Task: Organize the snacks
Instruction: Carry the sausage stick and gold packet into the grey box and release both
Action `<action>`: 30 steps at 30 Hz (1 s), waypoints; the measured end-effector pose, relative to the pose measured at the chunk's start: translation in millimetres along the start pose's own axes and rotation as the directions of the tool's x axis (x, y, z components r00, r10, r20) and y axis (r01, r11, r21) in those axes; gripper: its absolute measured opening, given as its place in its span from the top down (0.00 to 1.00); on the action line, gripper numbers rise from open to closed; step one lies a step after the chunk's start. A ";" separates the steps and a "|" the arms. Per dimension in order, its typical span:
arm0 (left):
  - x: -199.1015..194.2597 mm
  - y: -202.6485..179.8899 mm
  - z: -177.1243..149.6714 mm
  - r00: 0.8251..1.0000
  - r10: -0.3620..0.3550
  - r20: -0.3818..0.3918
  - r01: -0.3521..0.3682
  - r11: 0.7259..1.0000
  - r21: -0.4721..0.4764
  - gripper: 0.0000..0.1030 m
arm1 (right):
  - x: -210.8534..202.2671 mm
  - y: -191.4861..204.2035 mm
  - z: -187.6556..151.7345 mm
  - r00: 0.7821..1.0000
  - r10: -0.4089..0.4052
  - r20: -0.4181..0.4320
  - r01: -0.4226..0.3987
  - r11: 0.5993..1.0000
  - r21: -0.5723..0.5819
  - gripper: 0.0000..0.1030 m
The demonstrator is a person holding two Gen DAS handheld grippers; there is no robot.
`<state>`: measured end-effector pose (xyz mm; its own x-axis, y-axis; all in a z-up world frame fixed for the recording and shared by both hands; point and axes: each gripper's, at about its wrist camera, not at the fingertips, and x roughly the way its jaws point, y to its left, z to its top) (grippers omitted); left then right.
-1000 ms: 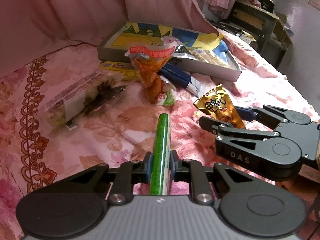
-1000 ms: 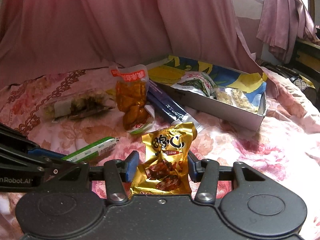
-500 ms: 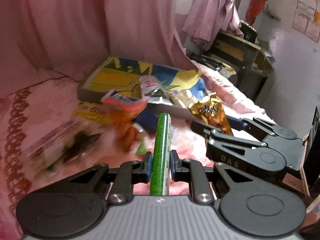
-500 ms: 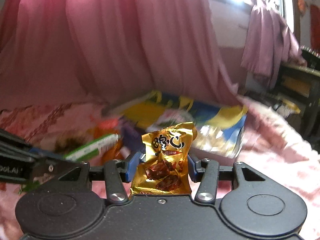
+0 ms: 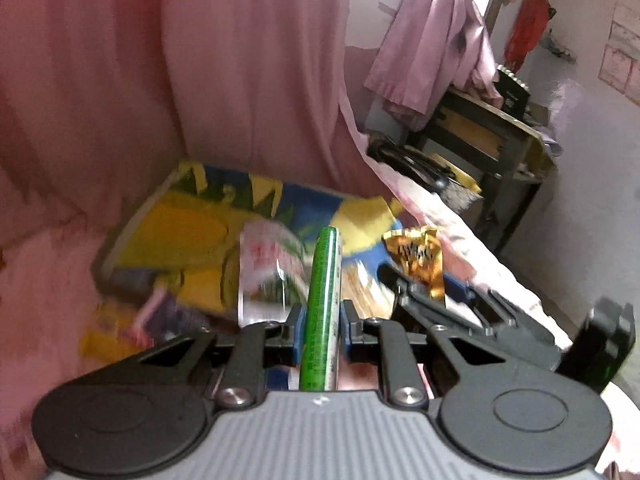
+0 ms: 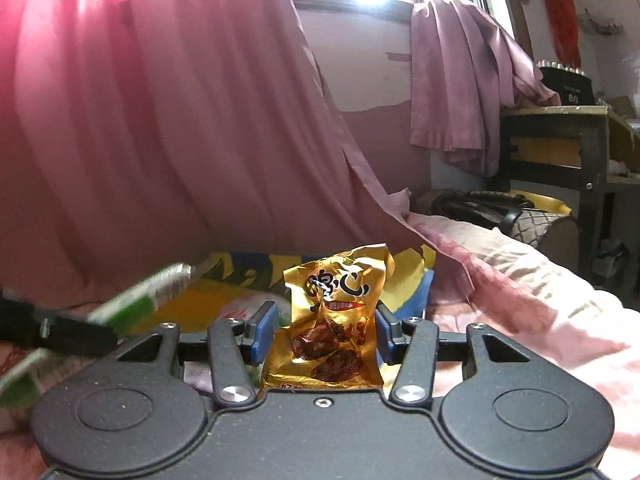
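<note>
My left gripper is shut on a green sausage stick, which points forward over the snack box. The box is shallow, lined yellow and blue, and lies on the pink bedspread with a blurred white-and-pink packet inside. My right gripper is shut on a gold snack packet that stands upright between its blue pads. In the left wrist view the right gripper and its gold snack packet hover at the box's right end. The green sausage stick shows blurred at the left of the right wrist view.
A pink curtain hangs right behind the box. More packets lie blurred on the bedspread in front of the box. A dark wooden desk with draped cloth stands at the right, past the bed's edge.
Both grippers have risen and moved forward toward the box, each keeping its snack. The loose snacks on the bedspread have slid down and out of view; the box now fills the middle.
</note>
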<state>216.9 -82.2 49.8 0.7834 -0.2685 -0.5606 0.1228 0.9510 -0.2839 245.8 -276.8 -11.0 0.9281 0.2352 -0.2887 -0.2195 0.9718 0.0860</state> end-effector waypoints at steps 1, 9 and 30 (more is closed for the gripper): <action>8.4 -2.2 8.7 1.000 0.010 0.004 -0.010 1.000 0.006 0.81 | 5.8 -2.3 0.6 1.000 0.004 0.002 -0.004 1.000 0.005 0.50; 92.0 -1.8 49.6 0.998 0.058 -0.005 -0.058 0.996 -0.064 0.81 | 57.1 -20.6 -6.8 0.996 0.061 -0.070 -0.059 0.998 0.035 0.50; 157.5 5.5 30.8 0.989 0.134 -0.067 -0.136 0.990 -0.024 0.80 | 82.9 -25.7 -21.4 0.984 0.072 -0.161 -0.066 0.997 0.045 0.46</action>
<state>359.8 -114.5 -16.1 0.7502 -0.1486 -0.6443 0.0009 0.9747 -0.2237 322.0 -281.9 -57.5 0.8490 0.3045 -0.4319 -0.2664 0.9524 0.1479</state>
